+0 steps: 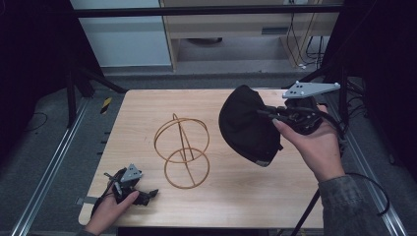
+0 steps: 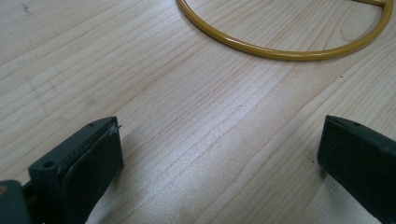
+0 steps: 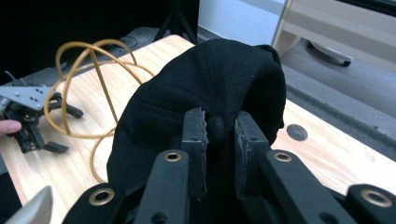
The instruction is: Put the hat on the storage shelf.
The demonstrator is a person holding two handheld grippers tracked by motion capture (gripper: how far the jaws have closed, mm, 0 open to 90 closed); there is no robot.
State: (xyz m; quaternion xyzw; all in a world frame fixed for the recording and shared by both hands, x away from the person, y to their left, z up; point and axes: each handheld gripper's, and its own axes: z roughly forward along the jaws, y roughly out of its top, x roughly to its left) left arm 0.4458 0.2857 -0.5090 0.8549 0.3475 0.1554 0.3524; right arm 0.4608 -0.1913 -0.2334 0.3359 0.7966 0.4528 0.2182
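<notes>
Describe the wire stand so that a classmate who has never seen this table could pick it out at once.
Start at the wooden table and look to its middle, left of the black cap held in the right gripper. There stands the wire stand: thin yellow hoops, see-through, the table's one bare frame.

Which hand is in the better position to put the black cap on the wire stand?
Right, most likely. The right gripper is already shut on the black cap, lifted beside the wire stand. The left gripper rests open on the table, holding nothing.
</notes>
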